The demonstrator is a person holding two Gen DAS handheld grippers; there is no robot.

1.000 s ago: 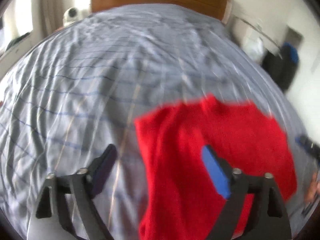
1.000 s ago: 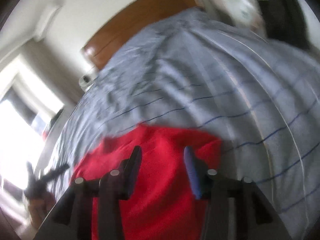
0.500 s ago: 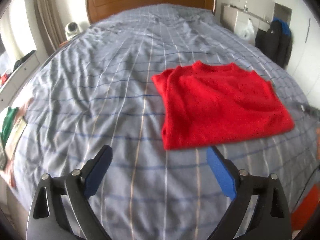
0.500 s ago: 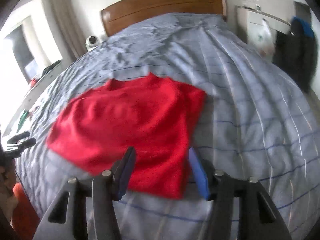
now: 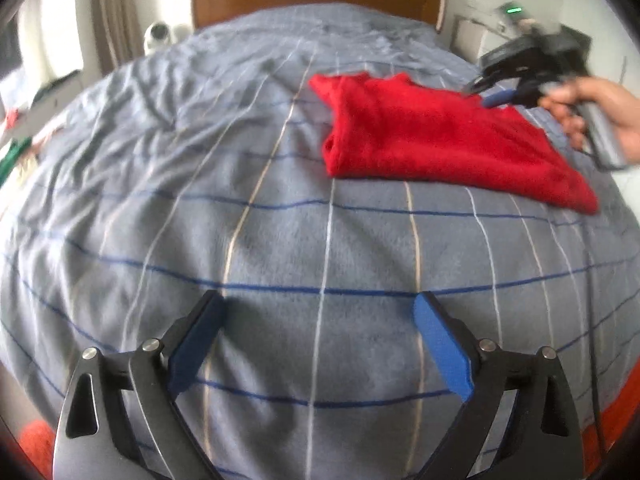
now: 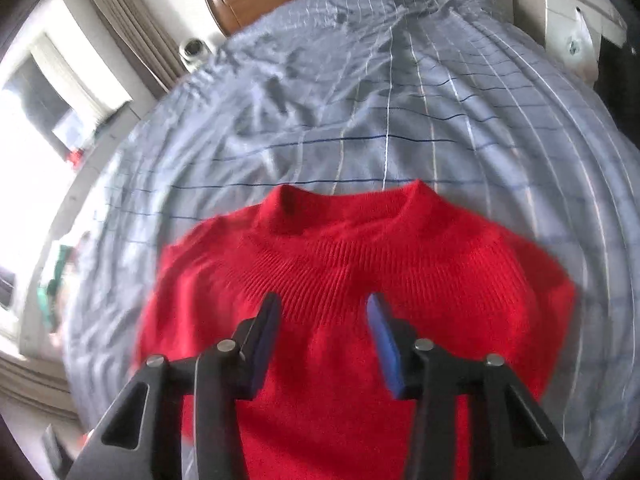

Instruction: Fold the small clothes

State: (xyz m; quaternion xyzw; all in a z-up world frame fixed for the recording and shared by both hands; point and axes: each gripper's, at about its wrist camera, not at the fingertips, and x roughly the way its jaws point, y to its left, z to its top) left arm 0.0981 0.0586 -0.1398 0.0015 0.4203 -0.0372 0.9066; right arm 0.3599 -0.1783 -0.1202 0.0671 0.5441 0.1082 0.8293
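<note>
The left claw (image 5: 318, 344) gapes wide over bare bedspread (image 5: 280, 240), sweater (image 5: 440, 140) far ahead-right. The right claw (image 6: 324, 320), closing, hovers empty above the sweater.

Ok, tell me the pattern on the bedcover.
Grey-blue bedcover with a grid of thin dark blue, white and tan lines; clearest in the left wrist view.

Open bedspread, one sweater in the way

The striped bedspread (image 5: 248, 240) lies bare ahead of the left gripper (image 5: 320, 344). The folded red sweater (image 5: 432, 140) occupies the far right, and the right gripper (image 6: 324, 332), jaws closing with nothing between them, hangs over it.
</note>
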